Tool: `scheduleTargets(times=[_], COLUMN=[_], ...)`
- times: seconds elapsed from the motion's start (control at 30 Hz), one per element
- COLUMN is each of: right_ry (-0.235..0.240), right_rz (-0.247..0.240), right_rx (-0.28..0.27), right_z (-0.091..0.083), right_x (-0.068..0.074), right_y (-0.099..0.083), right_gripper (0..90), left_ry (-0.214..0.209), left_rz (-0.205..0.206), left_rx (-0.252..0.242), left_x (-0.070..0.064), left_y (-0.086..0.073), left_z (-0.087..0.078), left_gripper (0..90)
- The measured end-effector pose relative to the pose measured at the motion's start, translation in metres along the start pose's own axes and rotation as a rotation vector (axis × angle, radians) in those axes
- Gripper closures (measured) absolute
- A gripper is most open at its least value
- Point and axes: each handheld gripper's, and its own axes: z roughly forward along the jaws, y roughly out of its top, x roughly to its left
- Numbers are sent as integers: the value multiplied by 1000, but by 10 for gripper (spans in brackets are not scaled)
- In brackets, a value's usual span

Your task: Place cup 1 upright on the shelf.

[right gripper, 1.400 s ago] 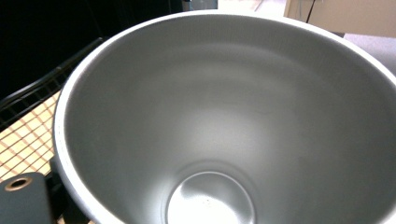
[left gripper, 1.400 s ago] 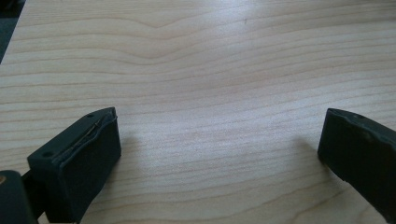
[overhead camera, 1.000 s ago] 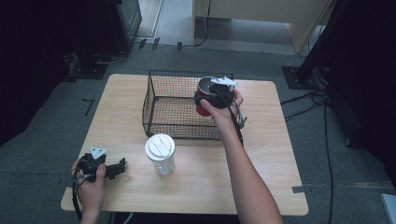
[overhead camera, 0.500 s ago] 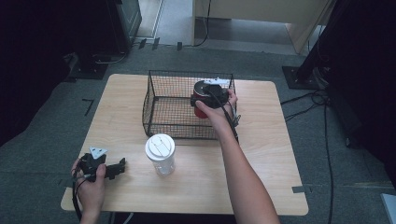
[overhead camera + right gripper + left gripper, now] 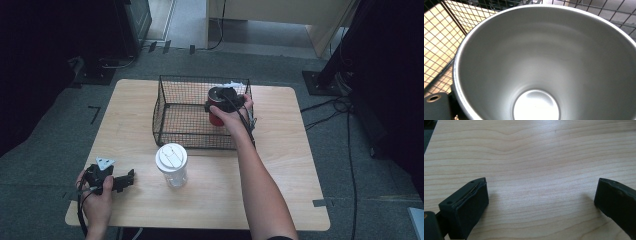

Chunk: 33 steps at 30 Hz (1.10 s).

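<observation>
Pale wooden table (image 5: pixel 280 200) sits on grey carpet with dark stands behind it. At its near left corner the left gripper (image 5: pixel 131 178) rests low on the wood, its 2 jaws spread wide with only bare grain between them in the left gripper view. Right of it stands a clear cup with a white lid (image 5: pixel 171 164), untouched, just in front of the wire basket (image 5: pixel 172 131). Farther right, the right gripper (image 5: pixel 220 102) clamps the rim of a red steel tumbler (image 5: pixel 216 118), upright inside the basket's right half. Its steel interior (image 5: pixel 544 65) opens straight toward the right gripper view, so the release looks to be straight below the hand.
</observation>
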Motion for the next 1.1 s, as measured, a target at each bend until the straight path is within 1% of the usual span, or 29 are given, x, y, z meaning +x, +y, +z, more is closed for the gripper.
scheduleTargets(times=[0.07, 0.17, 0.2, 0.33, 0.4, 0.5, 0.6, 0.7, 0.77, 0.83, 0.87, 0.93, 1.03, 1.1], right_ry=[-2, -6, -4, 4, -7, -8, -5, -1, 9, 7, 1, -4, -3, -3], right_rz=[-5, -14, -16, -15, -36, -56, -69, -75, -83, -85, -97, -104, -89, -92], right_rx=[-1, 14, 26, 37, 53, 80, 87, 86, 78, 78, 88, 87, 87, 89], right_z=[1, 5, 7, 8, 10, 12, 14, 15, 17, 17, 19, 20, 21, 21], right_x=[0, 1, 2, 4, 4, 2, 1, 0, 1, 1, 3, 3, 1, 1], right_y=[0, -1, -2, -2, -1, -1, -1, -2, -2, -2, -2, -2, -2, -2], right_gripper=[76, 75, 75, 75, 75, 74, 74, 74, 74, 74, 74, 74, 74, 72], left_ry=[0, 0, 0, 0, 0, 0, 0, 0, 0, 0, 0, 1, 0, 0], left_rz=[0, 0, 0, 0, 0, 0, 1, 0, 0, 0, 0, 0, 0, 0], left_rx=[0, 0, 0, 0, 0, 0, 0, 0, 0, 0, 0, 0, 0, 0], left_x=[0, 0, 0, 0, 0, 0, 0, 0, 0, 0, 0, 0, 0, 0], left_y=[0, 0, 0, 0, 0, 0, 0, 0, 0, 0, 0, 0, 0, 0], left_z=[0, 0, 0, 0, 0, 0, 0, 0, 0, 0, 0, 0, 0, 0], left_gripper=[1, 1, 0, 1, 1, 0, 0, 0, 1, 0, 1, 0, 0, 1])
